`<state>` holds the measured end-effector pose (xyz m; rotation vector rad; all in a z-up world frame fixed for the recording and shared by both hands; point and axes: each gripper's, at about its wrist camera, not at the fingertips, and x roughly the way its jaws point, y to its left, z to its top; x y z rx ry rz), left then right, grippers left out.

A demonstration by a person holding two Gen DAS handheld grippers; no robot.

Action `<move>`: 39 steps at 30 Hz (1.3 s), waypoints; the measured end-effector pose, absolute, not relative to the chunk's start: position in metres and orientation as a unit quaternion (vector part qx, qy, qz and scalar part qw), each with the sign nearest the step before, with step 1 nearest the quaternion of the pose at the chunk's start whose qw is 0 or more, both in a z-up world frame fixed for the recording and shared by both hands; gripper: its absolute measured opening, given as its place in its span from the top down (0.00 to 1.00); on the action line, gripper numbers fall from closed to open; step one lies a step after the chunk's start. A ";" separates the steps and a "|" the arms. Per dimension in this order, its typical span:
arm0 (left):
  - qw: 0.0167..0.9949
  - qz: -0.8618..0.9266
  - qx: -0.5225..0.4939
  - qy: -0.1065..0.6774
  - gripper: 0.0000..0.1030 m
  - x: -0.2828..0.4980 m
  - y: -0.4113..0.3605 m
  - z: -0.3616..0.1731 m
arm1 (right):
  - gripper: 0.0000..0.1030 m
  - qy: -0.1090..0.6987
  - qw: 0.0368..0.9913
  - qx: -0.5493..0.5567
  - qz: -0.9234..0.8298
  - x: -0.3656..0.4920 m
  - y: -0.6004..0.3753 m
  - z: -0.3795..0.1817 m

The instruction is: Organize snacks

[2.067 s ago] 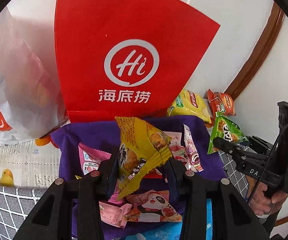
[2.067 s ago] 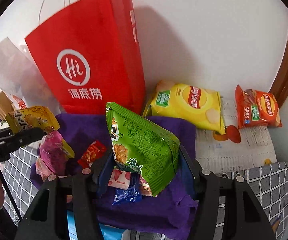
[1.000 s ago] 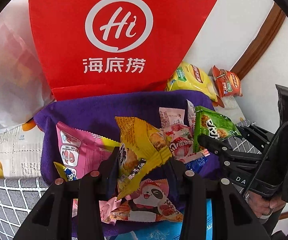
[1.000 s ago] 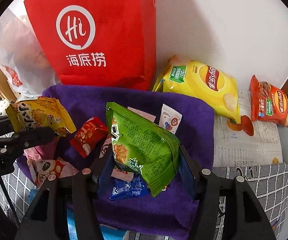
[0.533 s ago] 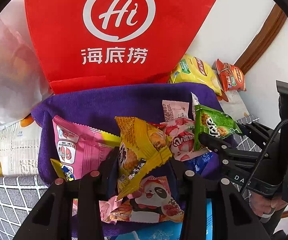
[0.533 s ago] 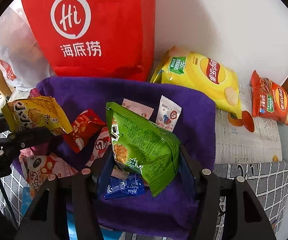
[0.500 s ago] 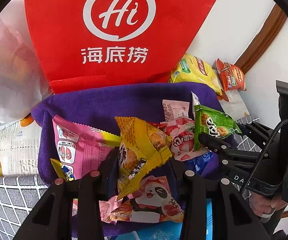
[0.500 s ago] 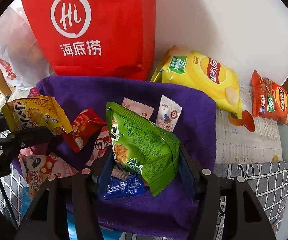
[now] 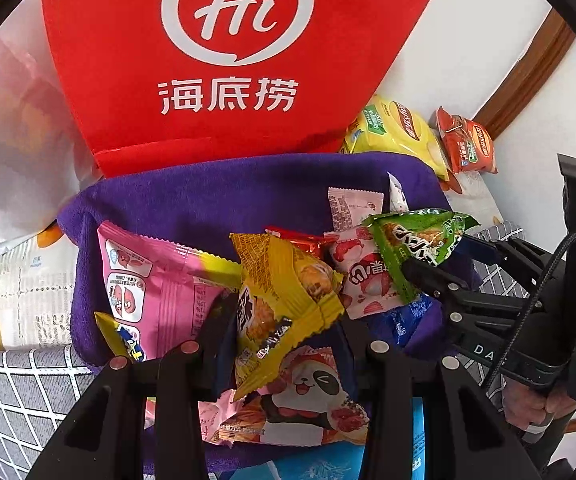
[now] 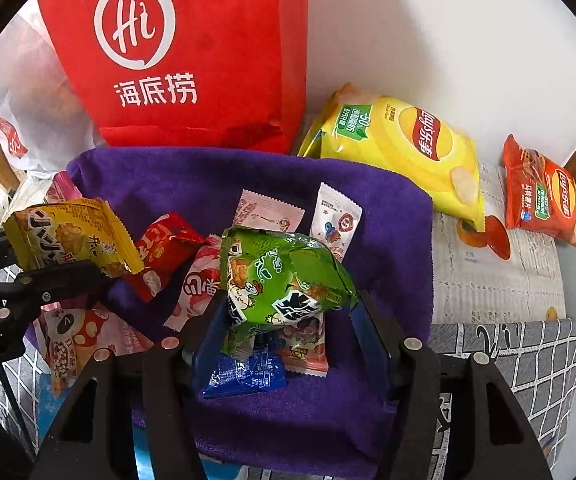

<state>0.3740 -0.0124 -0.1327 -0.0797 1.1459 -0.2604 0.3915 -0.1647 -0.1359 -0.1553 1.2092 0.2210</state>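
Left gripper jaws clamped on yellow packet; right gripper on green packet. Risk: slippery foil sliding free.

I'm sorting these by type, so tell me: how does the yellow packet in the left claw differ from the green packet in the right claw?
The yellow packet is pinched near its lower half in the left claw, its top sticking up; the green packet sits puffy and squeezed across its middle in the right claw. The yellow packet looks flatter, the green packet fuller. Both are small crinkled snack packets with similar bold lettering, held above the purple cloth.
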 end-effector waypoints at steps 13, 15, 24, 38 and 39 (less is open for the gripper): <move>0.831 -0.128 -0.039 0.540 0.61 0.373 -0.012 -0.128 | 0.39 0.561 0.816 -0.075 0.113 0.388 -0.164 -0.126; 0.832 -0.127 -0.042 0.539 0.61 0.372 -0.010 -0.126 | 0.38 0.560 0.817 -0.066 0.120 0.388 -0.165 -0.122; 0.837 -0.128 -0.043 0.531 0.48 0.366 -0.006 -0.109 | 0.37 0.538 0.833 -0.060 0.115 0.381 -0.161 -0.104; 0.865 -0.126 -0.031 0.485 0.44 0.336 -0.011 -0.062 | 0.37 0.502 0.859 -0.025 0.097 0.342 -0.166 -0.053; 0.871 -0.121 -0.028 0.475 0.43 0.330 -0.011 -0.056 | 0.37 0.501 0.860 -0.026 0.096 0.338 -0.166 -0.050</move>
